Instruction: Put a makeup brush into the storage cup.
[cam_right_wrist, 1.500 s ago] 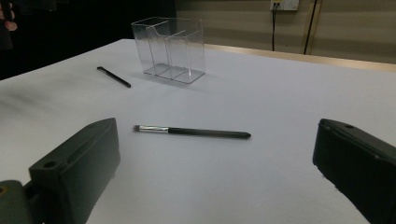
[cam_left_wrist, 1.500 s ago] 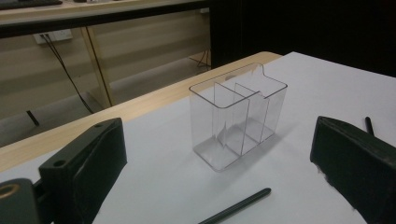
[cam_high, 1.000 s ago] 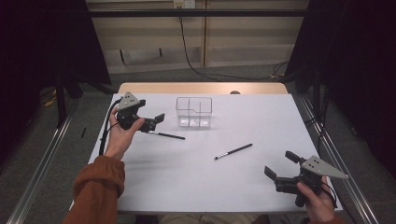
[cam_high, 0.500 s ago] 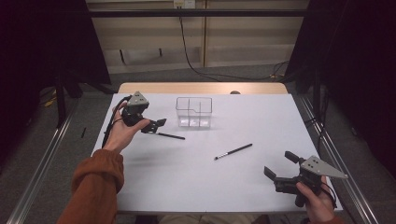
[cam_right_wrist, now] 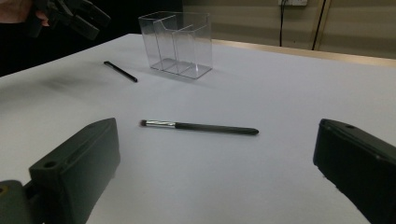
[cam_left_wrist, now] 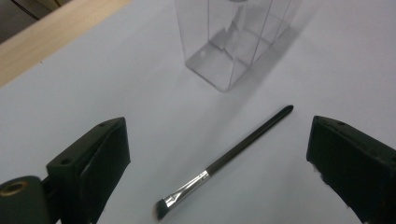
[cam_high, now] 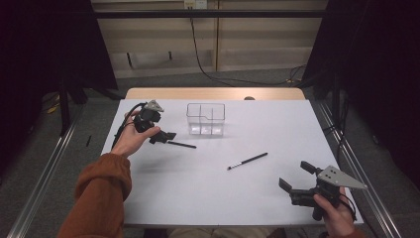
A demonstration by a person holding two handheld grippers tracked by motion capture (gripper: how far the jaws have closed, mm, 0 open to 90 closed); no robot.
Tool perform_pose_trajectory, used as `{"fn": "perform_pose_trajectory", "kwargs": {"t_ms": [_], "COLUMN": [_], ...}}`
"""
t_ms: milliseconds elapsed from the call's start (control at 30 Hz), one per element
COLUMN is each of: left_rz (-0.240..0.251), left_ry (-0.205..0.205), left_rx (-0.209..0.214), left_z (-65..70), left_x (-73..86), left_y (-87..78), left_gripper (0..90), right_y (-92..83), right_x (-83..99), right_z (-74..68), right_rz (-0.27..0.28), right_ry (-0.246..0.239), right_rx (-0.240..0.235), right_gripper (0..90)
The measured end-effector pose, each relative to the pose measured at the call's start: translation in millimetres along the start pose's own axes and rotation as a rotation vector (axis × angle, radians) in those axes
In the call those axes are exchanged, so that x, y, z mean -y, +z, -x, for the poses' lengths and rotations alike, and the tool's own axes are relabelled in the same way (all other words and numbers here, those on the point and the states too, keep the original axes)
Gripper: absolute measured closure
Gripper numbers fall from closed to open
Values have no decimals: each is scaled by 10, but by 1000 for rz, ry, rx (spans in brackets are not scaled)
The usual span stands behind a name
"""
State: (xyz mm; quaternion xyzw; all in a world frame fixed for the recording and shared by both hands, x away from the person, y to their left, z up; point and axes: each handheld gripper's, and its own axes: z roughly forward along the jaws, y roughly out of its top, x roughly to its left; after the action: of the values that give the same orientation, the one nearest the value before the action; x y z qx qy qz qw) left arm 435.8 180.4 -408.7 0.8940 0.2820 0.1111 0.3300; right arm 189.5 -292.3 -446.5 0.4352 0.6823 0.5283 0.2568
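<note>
Brush [cam_left_wrist: 227, 160] lies between the left hand-held gripper [cam_left_wrist: 224, 163] jaws (wide apart)

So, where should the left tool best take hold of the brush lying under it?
Probably mid-handle of the brush, coming from above. It lies flat on the table, and the open left tool already straddles it, so the handle offers the longest straight section.

So the clear organizer [cam_high: 205, 119] sits near the worktop's [cam_high: 277, 198] back edge, one brush [cam_high: 181, 145] just in front-left of it, the other brush [cam_high: 247, 161] mid-worktop, well apart.
</note>
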Motion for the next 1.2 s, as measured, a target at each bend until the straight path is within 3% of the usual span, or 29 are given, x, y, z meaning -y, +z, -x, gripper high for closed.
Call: {"fn": "perform_pose_trajectory", "kwargs": {"t_ms": [100, 133, 167, 200, 233, 333, 400, 500, 600, 633, 667, 733, 800, 833, 1000, 1200], "left_rz": [-38, -37, -55, -53, -83, -117, -136, -175, -213, -221, -249, -269, -290, -289, -335, -412], "left_ry": [11, -2, 16, 1, 37, 57, 48, 91, 112, 91, 102, 82, 104, 84, 120, 185], "left_rx": [19, 24, 31, 42, 45, 52, 61, 41, 51, 60, 62, 80, 103, 105, 115, 118], "left_z": [-30, -30, -48, -41, -58, -60, -63, -75, -112, -107, -120, -109, -112, -100, -99, -64], "left_x": [-25, -30, -38, -41, -49, -57, -58, -65, -57, -47, -47, -45, -57, -55, -77, -76], "left_y": [25, 37, 37, 53, 52, 97, 136, 175, 210, 236, 250, 285, 301, 318, 355, 455], "left_gripper": [63, 63, 65, 66, 66, 60, 60, 63, 86, 94, 100, 102, 100, 90, 109, 225], "right_y": [5, 5, 5, 4, 5, 6, 6, 7, 12, 13, 14, 15, 14, 13, 7, 8], "right_x": [1, 1, 2, 2, 6, 8, 9, 10, 13, 14, 13, 13, 14, 14, 20, 25], "right_z": [-1, -3, -4, -8, -7, -7, -10, -12, -14, -14, -13, -14, -14, -14, -9, -13], "right_rz": [-3, -3, -3, -5, -10, -12, -12, -15, -21, -21, -22, -22, -21, -21, -22, -28], "right_ry": [0, 0, -2, 0, 0, 0, 1, 0, -5, -4, -4, -5, -4, -3, 2, -5], "right_rx": [-2, -3, -5, -5, -7, -9, -12, -14, -13, -15, -17, -16, -17, -17, -15, -14], "right_gripper": [3, 3, 2, 2, 2, 1, 1, 1, 2, 1, 1, 2, 2, 2, 2, 2]}}
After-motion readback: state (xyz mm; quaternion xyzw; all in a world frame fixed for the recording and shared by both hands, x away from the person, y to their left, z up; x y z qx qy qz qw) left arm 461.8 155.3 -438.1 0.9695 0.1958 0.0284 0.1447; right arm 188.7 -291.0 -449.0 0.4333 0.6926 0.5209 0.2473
